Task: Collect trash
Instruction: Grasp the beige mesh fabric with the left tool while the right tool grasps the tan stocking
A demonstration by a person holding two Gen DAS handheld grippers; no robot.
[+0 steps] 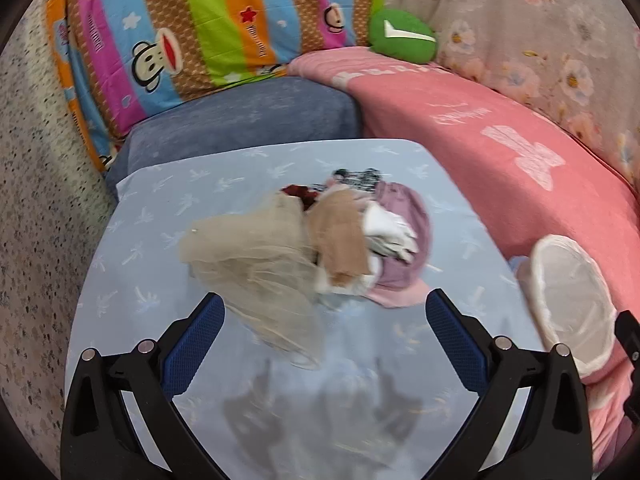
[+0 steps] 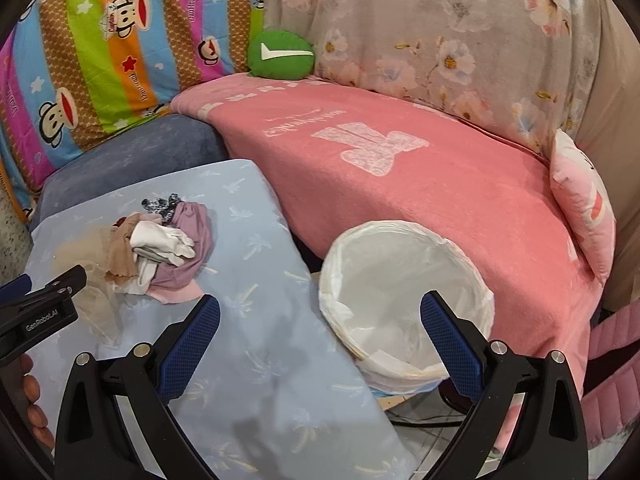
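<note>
The left gripper [image 1: 324, 312] hovered above the light blue table [image 1: 168, 216] with its jaws spread wide and nothing between the blue pads [image 1: 192, 344]. The right gripper [image 2: 320, 314] was likewise fully released and empty, positioned over the near rim of the trash bin [image 2: 404, 232]. The trash was a heap of crumpled fabric scraps [image 1: 320, 236] lying on the table top, toward the far half of the surface. In the left wrist view the heap's long axis ran roughly left to right: a sheer beige piece [image 1: 248, 248] trailed out to the left and down toward the left gripper, a tan piece [image 1: 340, 236] sat in the middle, and white [image 1: 388, 228] and mauve pieces [image 1: 404, 208] formed the right end. A black-and-white patterned scrap [image 1: 358, 178] lay at the far edge of the heap. Motion blur obscured finer detail. The bin, lined with a white plastic bag [image 2: 452, 276], stood just beside the table's right edge, against the pink blanket [image 2: 440, 184], with its mouth tilted toward the cameras. A green cushion [image 2: 280, 56] rested at the back, between the striped cartoon-print fabric [image 2: 120, 60] and the floral cover [image 2: 440, 40].
</note>
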